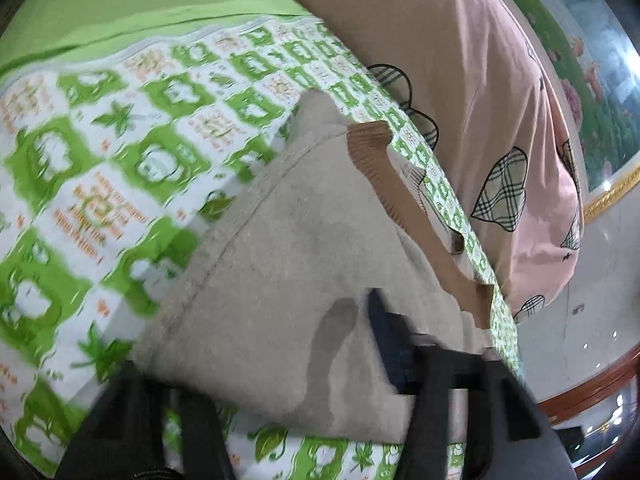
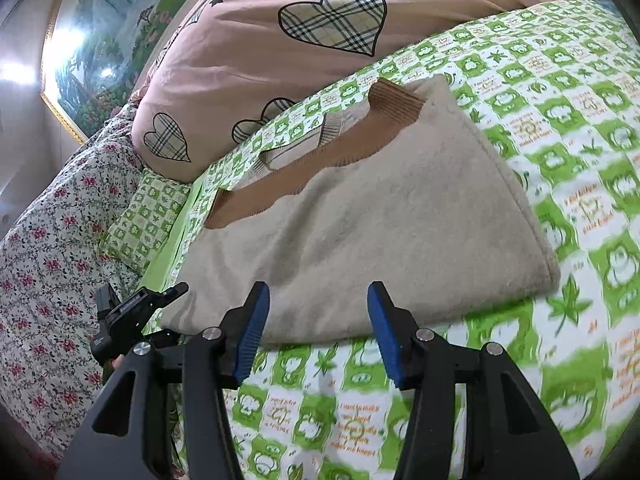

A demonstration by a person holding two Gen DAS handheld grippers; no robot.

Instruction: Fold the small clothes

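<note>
Beige sweater (image 2: 384, 216), folded, flat on green-print bed (image 2: 560, 128), brown ribbed collar (image 2: 276, 184) toward pink quilt (image 2: 256, 40); left gripper (image 1: 276, 356) fingers pinching near hem for next fold; right gripper (image 2: 318, 334) fingers spread, clear of fabric

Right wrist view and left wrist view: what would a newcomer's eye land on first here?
The beige fleece garment with brown ribbed trim, lying folded on the green frog-print bedsheet, dominates both views. Behind it sits a pink pillow with plaid hearts. The right gripper hangs open with blue pads just short of the garment's near edge, while the left gripper has the fabric draped over its fingers.
</note>
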